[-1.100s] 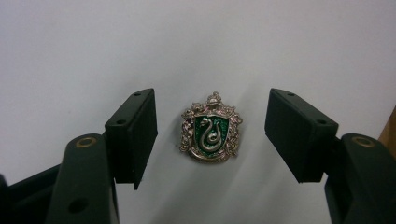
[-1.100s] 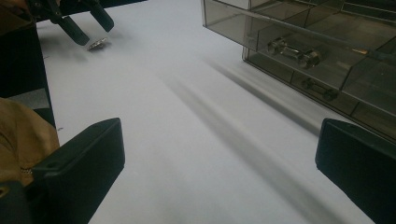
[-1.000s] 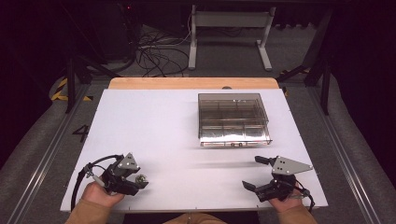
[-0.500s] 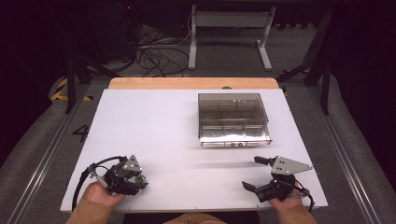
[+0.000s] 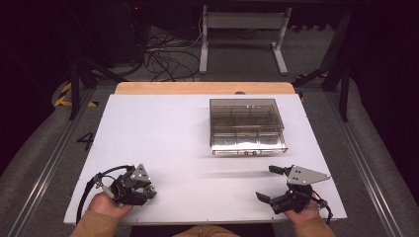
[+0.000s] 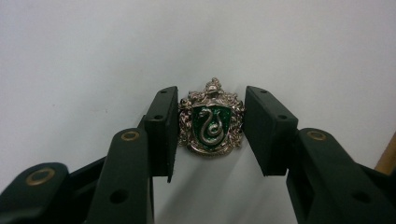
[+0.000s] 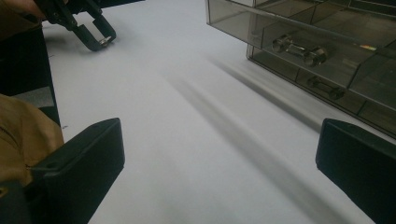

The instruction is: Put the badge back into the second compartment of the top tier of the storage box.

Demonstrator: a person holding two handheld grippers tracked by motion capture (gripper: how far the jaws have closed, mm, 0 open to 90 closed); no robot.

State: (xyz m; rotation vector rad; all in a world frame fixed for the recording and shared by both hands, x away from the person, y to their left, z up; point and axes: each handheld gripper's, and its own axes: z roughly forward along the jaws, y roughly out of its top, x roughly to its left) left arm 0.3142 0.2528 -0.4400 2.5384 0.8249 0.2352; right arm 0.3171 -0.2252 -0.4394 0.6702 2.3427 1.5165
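Counted: 1 crest badge (image 6: 211, 119), silver-coloured with a green shield and a coiled snake; 1 smoky clear box (image 5: 247, 126) split into compartments; 2 grippers; 2 hands.

Badge lying flat on the white tabletop (image 5: 173, 138) at the near left corner, right between the pads of the left gripper (image 5: 150, 190). Seen close in the left gripper view: 1 black pad against each side of the crest, jaws just drawn in and now clamped on it. From the right gripper view, the same left gripper (image 7: 95, 39) far off at the upper left, a small glint of metal in its tips.

Box well apart from the badge, toward the far right of the table, standing square on the surface. In the right gripper view, box (image 7: 327, 42) at the upper right, 2 small metal pieces lying in its front compartments.

Surface: plain white board, matte, with a strip of bare wood (image 5: 197, 88) along the far edge. Beyond it a dark room, grey carpet, a tangle of black cables (image 5: 163, 59) on the floor and a pale metal frame (image 5: 242, 29).

Left hand (image 5: 106, 205) low at the near edge, gripper angled right and down onto the table. Right hand (image 5: 299, 215) at the near right corner, right gripper (image 5: 269, 183) pointing left and away, jaws spread wide with nothing between them, bare table under the gap (image 7: 219, 163).
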